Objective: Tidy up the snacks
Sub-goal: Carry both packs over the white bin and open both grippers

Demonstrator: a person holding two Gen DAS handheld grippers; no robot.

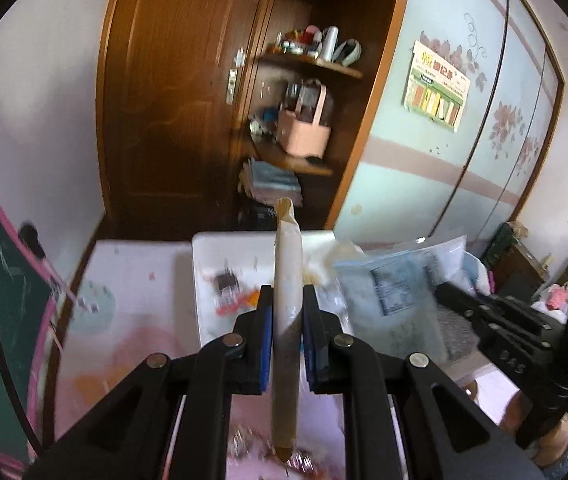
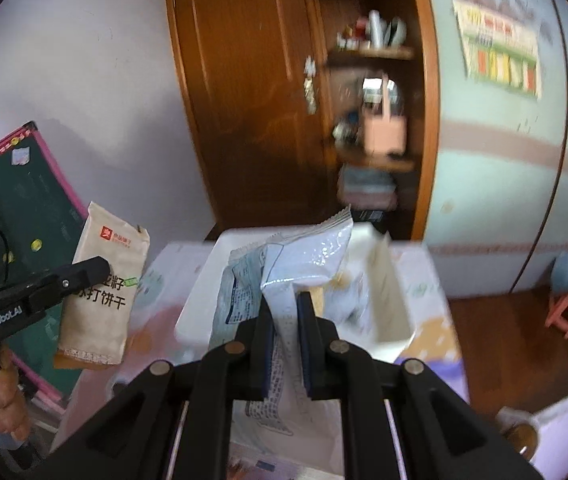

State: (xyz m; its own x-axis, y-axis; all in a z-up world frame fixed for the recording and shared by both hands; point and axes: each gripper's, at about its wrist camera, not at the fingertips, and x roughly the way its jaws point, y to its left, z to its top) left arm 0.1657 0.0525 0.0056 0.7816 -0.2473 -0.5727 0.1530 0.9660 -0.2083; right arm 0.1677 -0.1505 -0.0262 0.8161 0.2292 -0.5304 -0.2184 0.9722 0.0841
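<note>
Two snack packets are in hand at once. Left gripper (image 1: 287, 312) is pinching a beige cracker packet (image 1: 288, 280) edge-on, held in the air above the desk (image 1: 132, 280), just short of the white bin (image 1: 220, 248). Right gripper (image 2: 286, 320) is clamped on a pale blue-and-white snack bag (image 2: 304, 256), held over the white bin's near rim.

Inside the bin, a few small wrapped items (image 1: 228, 288) are visible; motion blur prevents a count or identification. Some shiny wrapped pieces (image 1: 244, 444) lie on the desk close beneath the left gripper.

Assessment: sorting appears partly done. Some snacks are already binned; the two held packets and the loose pieces on the desk remain outstanding. Neither held packet is yet released.
</note>
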